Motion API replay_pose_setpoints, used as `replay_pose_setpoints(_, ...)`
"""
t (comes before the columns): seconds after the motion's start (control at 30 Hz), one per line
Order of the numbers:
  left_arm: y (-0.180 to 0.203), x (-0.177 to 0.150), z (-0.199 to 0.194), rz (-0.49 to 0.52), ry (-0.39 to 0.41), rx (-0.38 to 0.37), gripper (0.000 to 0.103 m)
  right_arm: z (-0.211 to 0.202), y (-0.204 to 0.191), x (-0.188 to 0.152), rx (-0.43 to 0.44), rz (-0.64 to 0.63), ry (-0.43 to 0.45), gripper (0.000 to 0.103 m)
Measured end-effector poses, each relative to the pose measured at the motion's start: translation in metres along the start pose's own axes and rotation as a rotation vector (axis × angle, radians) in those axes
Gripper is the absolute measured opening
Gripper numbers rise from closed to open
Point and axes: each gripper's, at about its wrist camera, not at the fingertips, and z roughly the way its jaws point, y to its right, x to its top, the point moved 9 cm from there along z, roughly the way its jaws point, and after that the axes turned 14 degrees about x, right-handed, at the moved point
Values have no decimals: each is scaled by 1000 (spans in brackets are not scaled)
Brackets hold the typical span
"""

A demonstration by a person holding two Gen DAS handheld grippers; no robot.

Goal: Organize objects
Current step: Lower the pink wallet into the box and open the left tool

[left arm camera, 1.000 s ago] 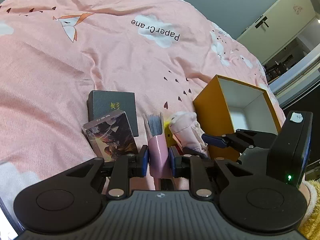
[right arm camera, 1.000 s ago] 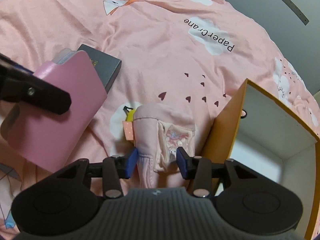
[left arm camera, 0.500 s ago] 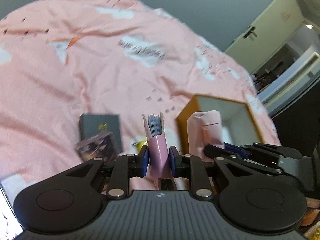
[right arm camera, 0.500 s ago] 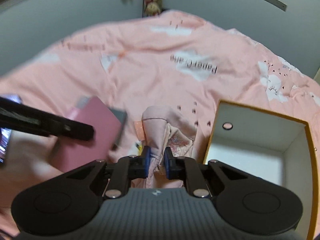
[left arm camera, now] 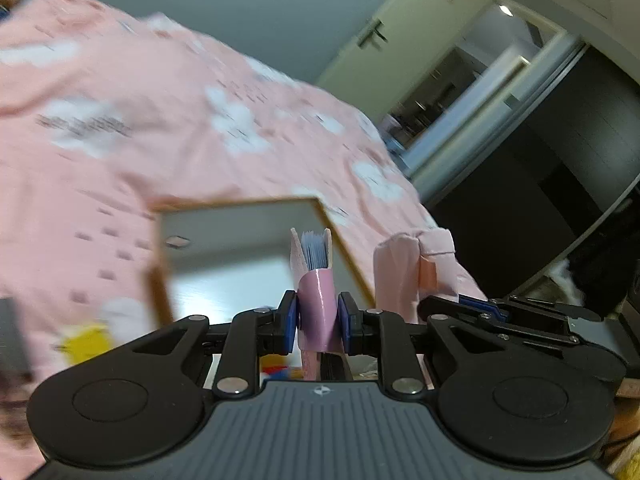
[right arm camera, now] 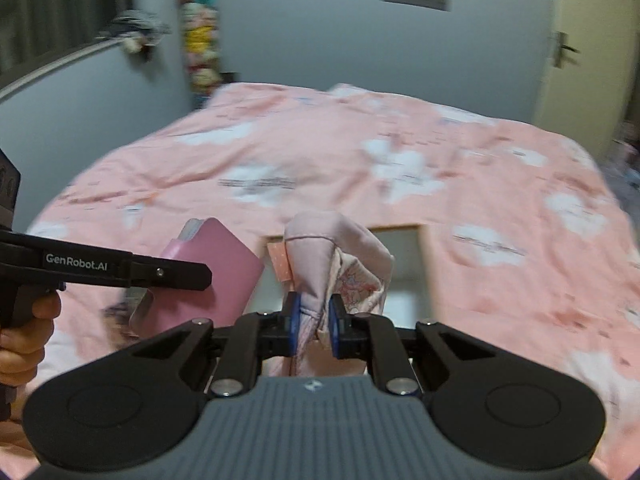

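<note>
At the far left of the left wrist view, a dark grey box (left arm camera: pixel 12 332) sits blurred at the frame edge on the bed (left arm camera: pixel 120 92), with a yellow object (left arm camera: pixel 86 345) just beside it, too smeared to identify. To their right stands the open orange box (left arm camera: pixel 158 292), its pale inside facing up. In front of it the left tongs (left arm camera: pixel 318 316) are clamped on a pink card sleeve (left arm camera: pixel 318 304), which stands upright with a stack of blue-edged cards showing from its top. Further right in the same view, the pink cloth bundle (left arm camera: pixel 400 276) is held by the right tongs (left arm camera: pixel 476 307), seen side-on near the box's right edge.

In the right wrist view, a hand (right arm camera: pixel 24 340) at the left edge grips the handle of the left tongs (right arm camera: pixel 192 274), whose black arm reaches in and holds the card sleeve (right arm camera: pixel 218 276) above the pink cloud-print bedding (right arm camera: pixel 500 184). Just to the right, the right tongs (right arm camera: pixel 314 320) are closed on the cloth bundle (right arm camera: pixel 320 256), pinching its lower folds; a printed lining shows on its right side. The orange box (right arm camera: pixel 422 256) lies behind and below the bundle, mostly hidden by it. Both held things are off the bedding, close to each other but apart.
</note>
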Motion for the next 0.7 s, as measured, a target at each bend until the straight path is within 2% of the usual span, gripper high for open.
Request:
replay_pose_setpoints(0.17, 30, -7, 64, -40, -45, -54, 24, -2, 40, -7, -43, 56, 2, 15)
replay_pose_setpoints(0.3, 34, -18, 107, -63, -97, -13, 23, 2, 54, -9, -37, 68, 5, 15)
replay_pose_setpoints(0.43, 30, -33, 136, -108, -154, -7, 23, 13, 69, -15, -52, 54, -14, 15)
replay_pose_setpoints(0.7, 21, -56, 174, -149, -229, 13, 24, 30, 75, -11, -20, 36, -24, 15)
